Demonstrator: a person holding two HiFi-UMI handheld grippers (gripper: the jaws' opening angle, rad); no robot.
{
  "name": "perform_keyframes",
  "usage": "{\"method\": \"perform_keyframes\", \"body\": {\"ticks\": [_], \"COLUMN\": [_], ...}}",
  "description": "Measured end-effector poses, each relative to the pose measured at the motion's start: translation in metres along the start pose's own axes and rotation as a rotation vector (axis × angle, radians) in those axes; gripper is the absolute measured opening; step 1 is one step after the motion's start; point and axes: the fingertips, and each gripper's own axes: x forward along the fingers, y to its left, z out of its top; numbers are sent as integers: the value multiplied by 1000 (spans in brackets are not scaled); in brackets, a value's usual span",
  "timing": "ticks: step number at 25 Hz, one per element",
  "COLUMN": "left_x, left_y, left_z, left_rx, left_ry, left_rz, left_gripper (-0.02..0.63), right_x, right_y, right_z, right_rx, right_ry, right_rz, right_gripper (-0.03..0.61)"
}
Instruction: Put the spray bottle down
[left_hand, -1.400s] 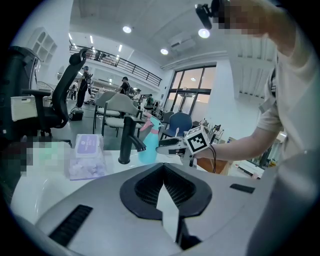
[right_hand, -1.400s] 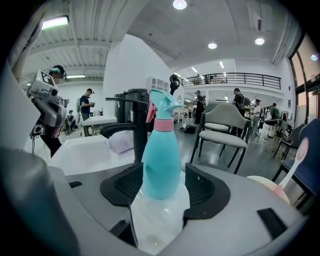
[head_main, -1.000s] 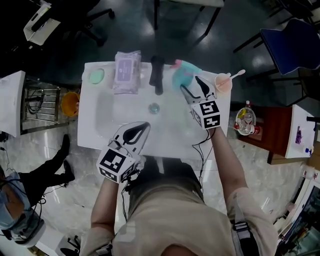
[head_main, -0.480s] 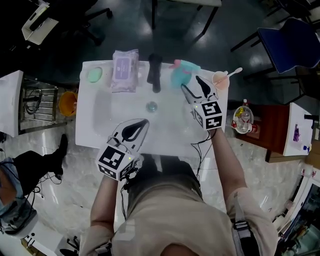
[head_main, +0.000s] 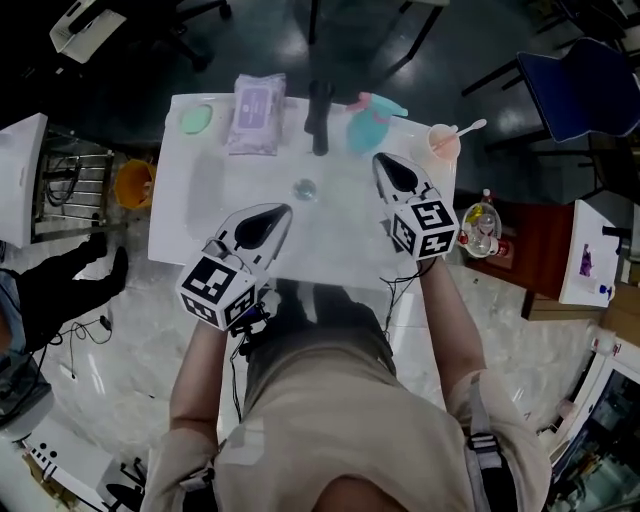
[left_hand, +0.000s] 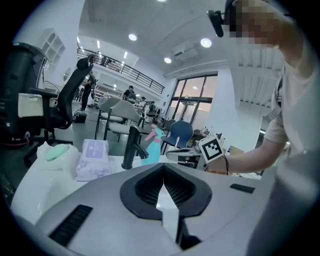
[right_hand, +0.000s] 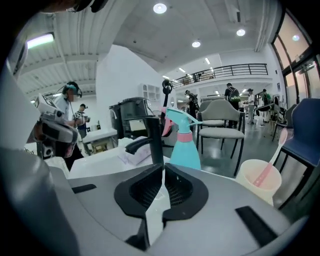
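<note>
Just past my right gripper, the spray bottle stands upright by the faucet, clear of my jaws, which just snapped closed empty. My left gripper is closed too.

— Where does the head view look from?
— From above the person, steeply down. It takes in the whole white bench and the floor round it, from well off.
— And the left gripper view?
— Low at the bench's near edge, facing across it toward the black faucet, which stands far off.
— The right gripper view?
— Just as low, but farther in on the right side, with the faucet and the spray bottle near in front.
— What do they share?
— All three show the faucet, the spray bottle and the pack of wipes at the bench's far edge.
</note>
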Motion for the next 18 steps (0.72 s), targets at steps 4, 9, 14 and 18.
{"method": "perform_keyframes", "body": {"ticks": [4,9,14,18], "left_x": [-9,-31,-51,-64], "left_y": [2,6,4,4], "left_z": [5,9,10,17], "left_rx": [-14,-25,-23,-12], "left_ry": [-35,-73,-96,-127], "left_rz": [1,6,6,-4], "left_gripper": [11,11,11,11], "right_x": [-10,-21,-30,-32], "right_y": [28,68,96,121], "right_z": [6,23,46,61], "right_rx": [26,27,63,50], "right_ry": [-4,-41,-98,-130], "right_rz": [72,122,174,208], "right_gripper": [29,28,21,21]}}
